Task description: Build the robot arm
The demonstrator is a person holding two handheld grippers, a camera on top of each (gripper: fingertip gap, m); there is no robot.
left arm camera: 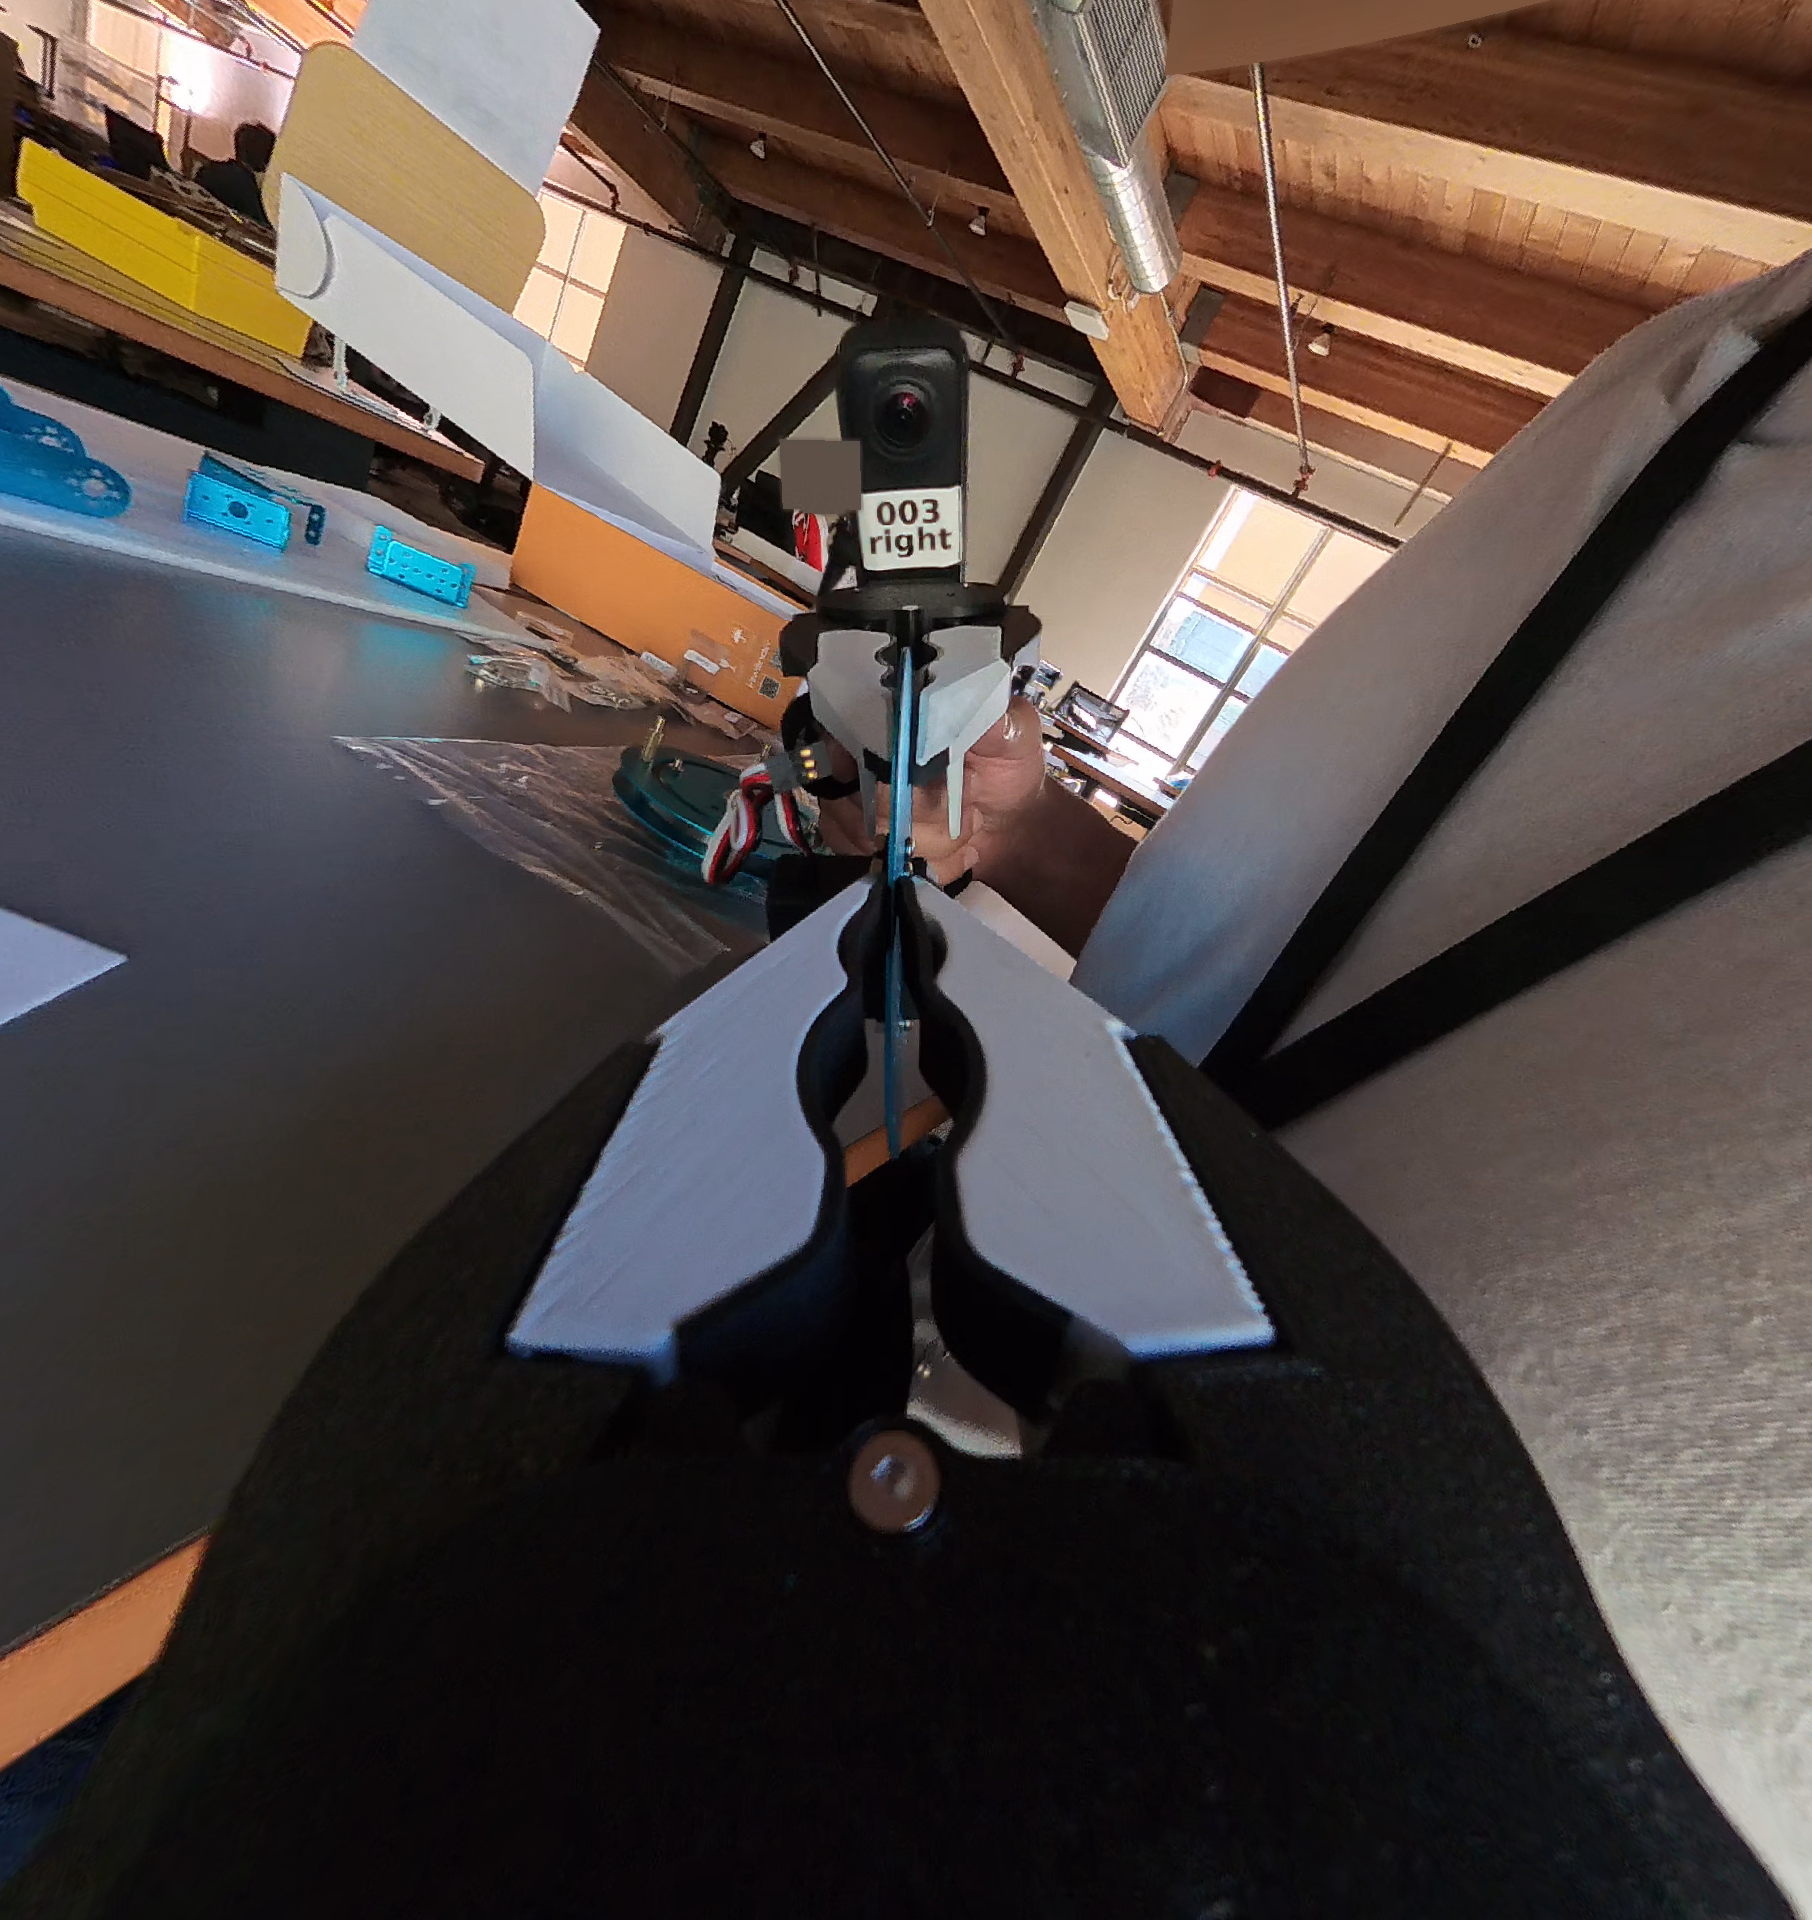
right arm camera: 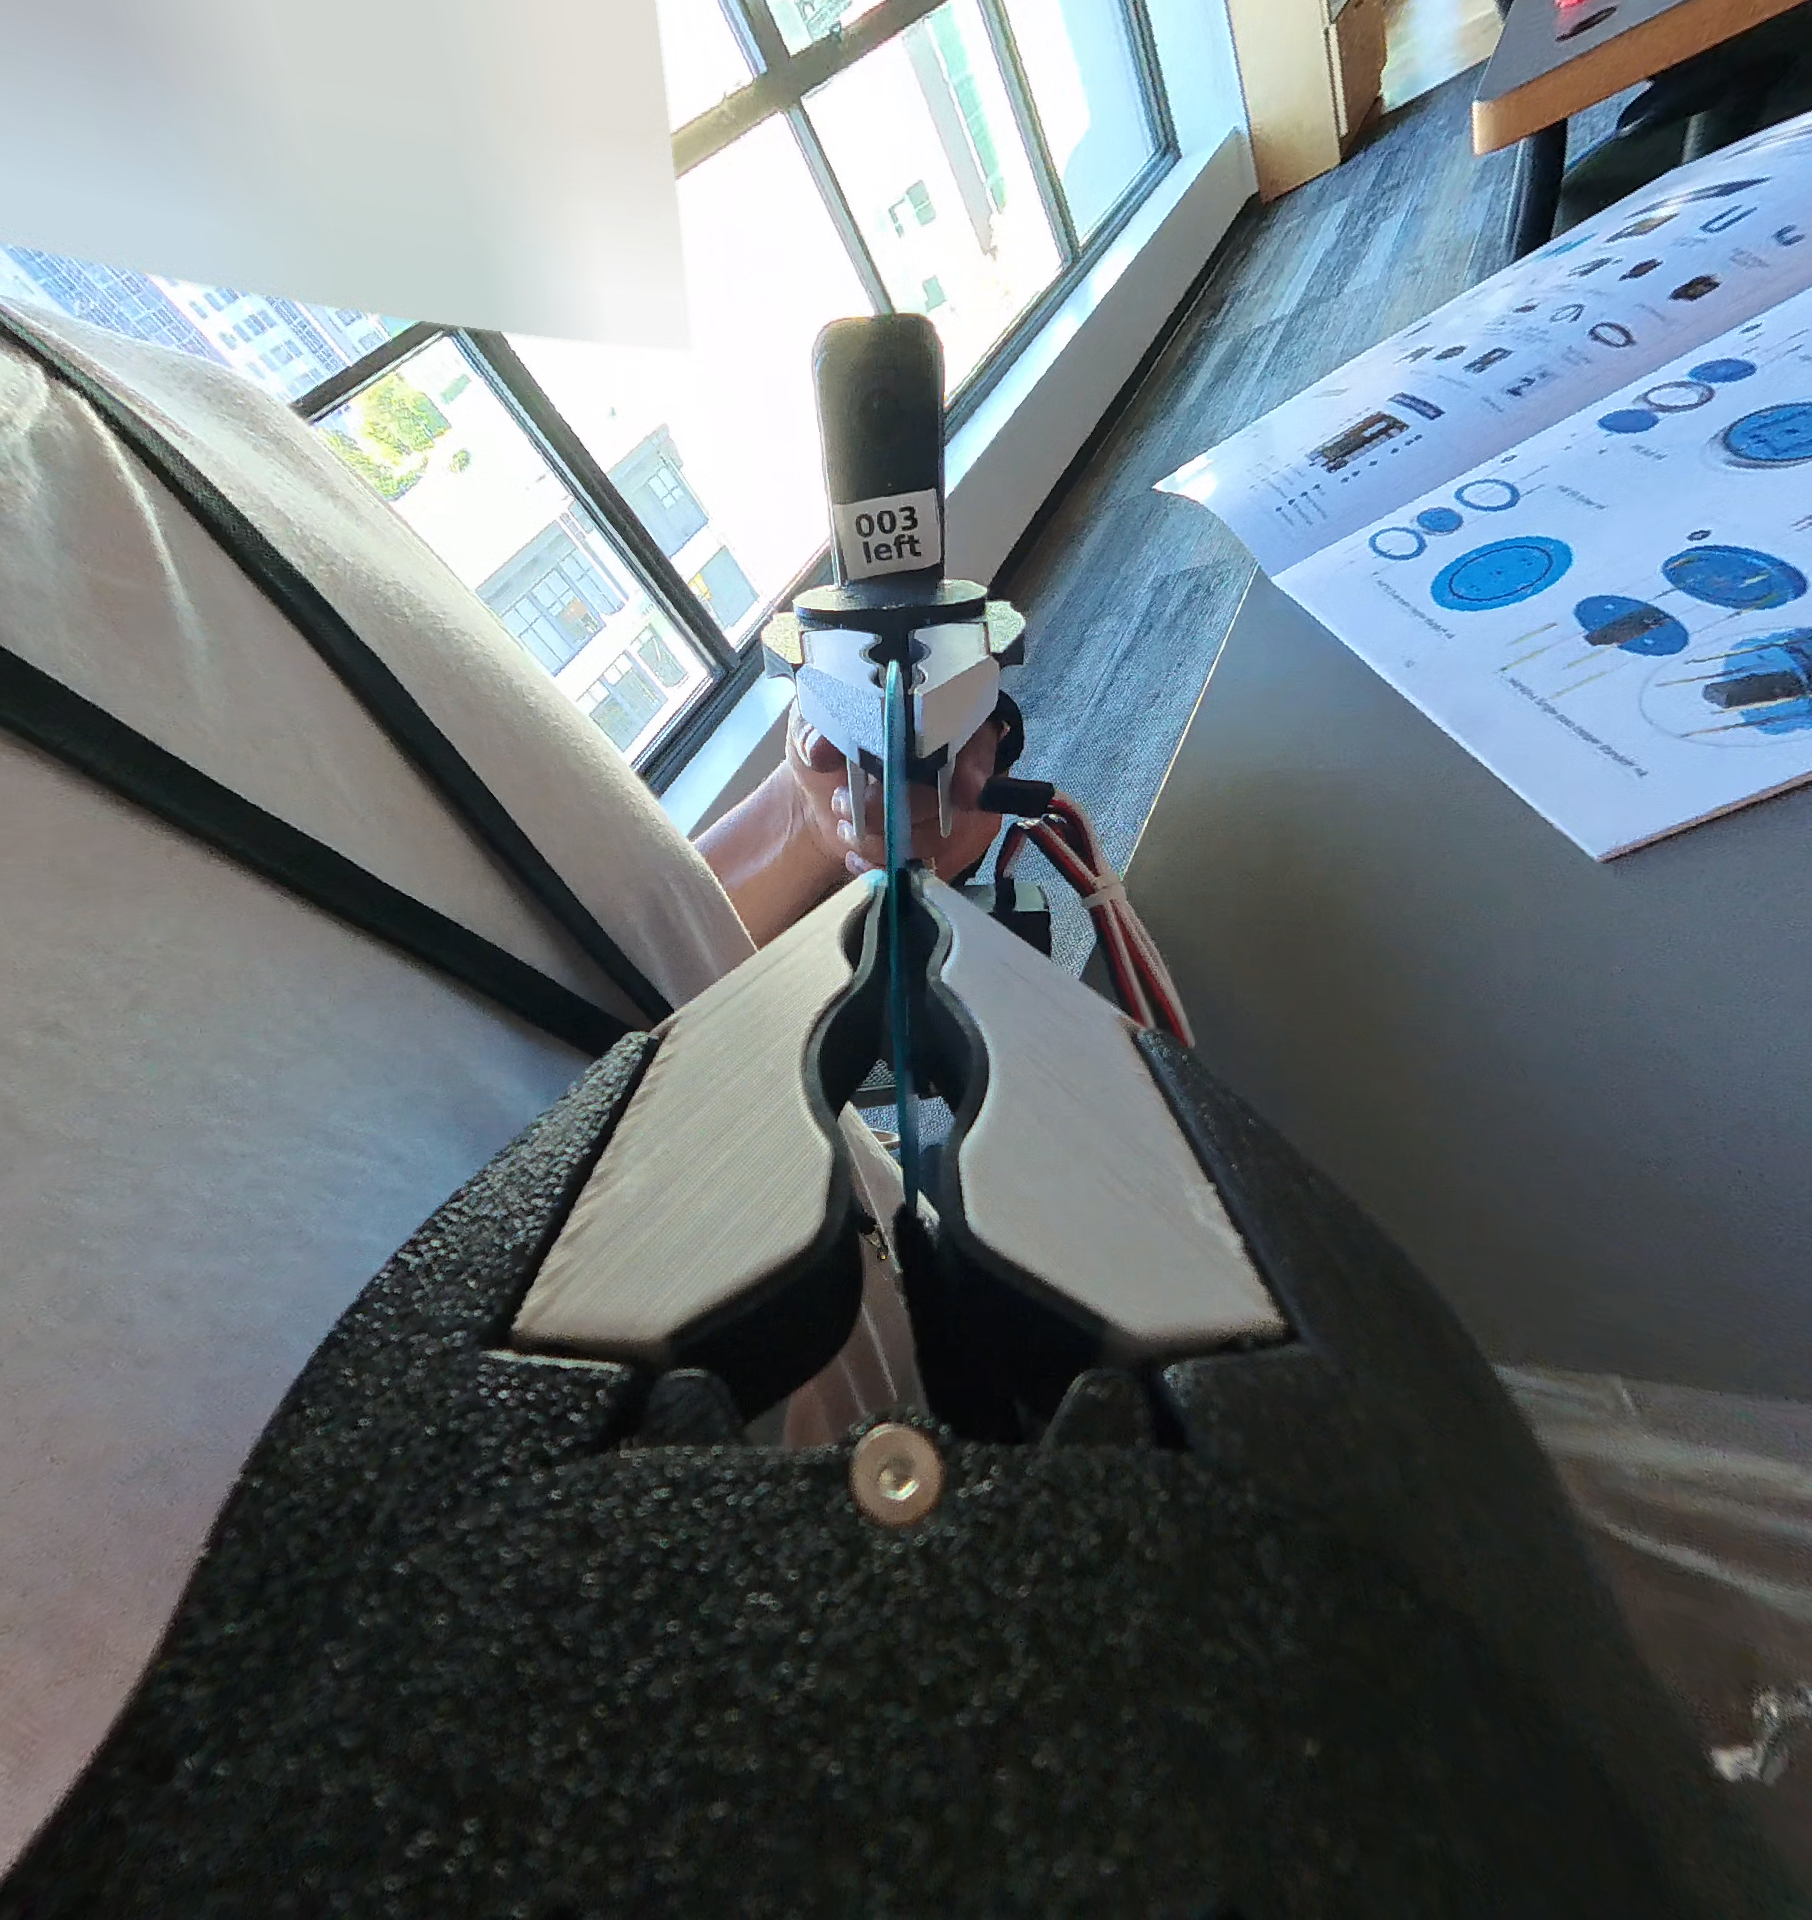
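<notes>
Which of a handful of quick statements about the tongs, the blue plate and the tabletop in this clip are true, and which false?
1. Both tongs grip the same thin blue plate edge-on. True: the left tongs and the right tongs face each other, shut on it.
2. The right tongs are wide open. False: they are shut on the plate.
3. Blue metal brackets lie on the grey table. True.
4. The cardboard box on the table is closed. False: its lid stands open.
5. An open illustrated booklet lies on the table. True.
</notes>
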